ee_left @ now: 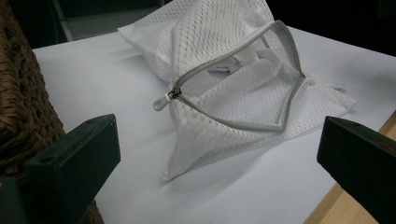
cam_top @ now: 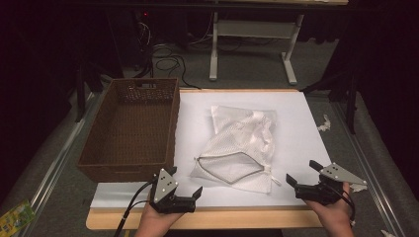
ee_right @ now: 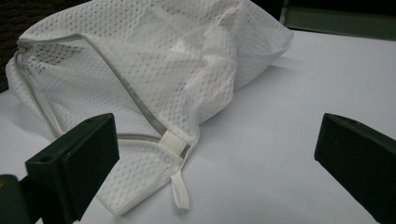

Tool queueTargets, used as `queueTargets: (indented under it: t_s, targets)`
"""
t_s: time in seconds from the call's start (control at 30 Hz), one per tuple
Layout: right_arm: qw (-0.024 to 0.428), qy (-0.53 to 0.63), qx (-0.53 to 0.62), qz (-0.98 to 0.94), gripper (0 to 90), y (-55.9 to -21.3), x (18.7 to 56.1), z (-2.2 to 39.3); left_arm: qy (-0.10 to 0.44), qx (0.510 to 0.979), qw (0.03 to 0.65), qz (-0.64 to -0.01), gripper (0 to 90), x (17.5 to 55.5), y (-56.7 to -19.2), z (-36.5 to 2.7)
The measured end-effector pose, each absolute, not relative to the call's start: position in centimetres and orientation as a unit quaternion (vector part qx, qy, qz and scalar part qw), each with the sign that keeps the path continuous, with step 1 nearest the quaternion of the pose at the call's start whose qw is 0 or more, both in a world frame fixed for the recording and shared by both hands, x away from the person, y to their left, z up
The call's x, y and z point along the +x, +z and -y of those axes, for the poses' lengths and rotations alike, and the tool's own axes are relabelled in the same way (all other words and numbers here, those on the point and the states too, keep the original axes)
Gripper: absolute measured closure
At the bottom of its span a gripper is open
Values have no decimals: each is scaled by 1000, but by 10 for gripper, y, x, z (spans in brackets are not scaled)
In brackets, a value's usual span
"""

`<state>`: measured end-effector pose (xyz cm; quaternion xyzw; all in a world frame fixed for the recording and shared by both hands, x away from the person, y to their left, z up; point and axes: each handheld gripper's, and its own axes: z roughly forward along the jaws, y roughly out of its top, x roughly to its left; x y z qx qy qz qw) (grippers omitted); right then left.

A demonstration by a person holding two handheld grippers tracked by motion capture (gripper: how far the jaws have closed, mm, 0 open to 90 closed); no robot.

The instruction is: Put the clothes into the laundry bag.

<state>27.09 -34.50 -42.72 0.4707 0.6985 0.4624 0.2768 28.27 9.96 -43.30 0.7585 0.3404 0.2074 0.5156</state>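
From above we see a white mesh laundry bag [cam_top: 240,146] lying on the white sheet [cam_top: 296,123] that covers the table, its grey-edged zipper mouth gaping toward us. Just left of it stands a brown wicker basket [cam_top: 129,168], with nothing inside that we can make out. At the near edge, our left gripper [cam_top: 185,190] sits below the basket's corner, jaws spread and nothing between them. Our right gripper [cam_top: 302,173] waits right of the bag, jaws likewise apart, clear of the mesh.
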Motion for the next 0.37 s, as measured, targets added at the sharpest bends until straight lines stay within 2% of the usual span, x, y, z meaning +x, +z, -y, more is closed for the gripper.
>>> queueTargets:
  t_s: [0.37]
  targets:
    - [282,458,474,-697,4,-427,271,348,211,772,503,-325,5,285,-437,-96]
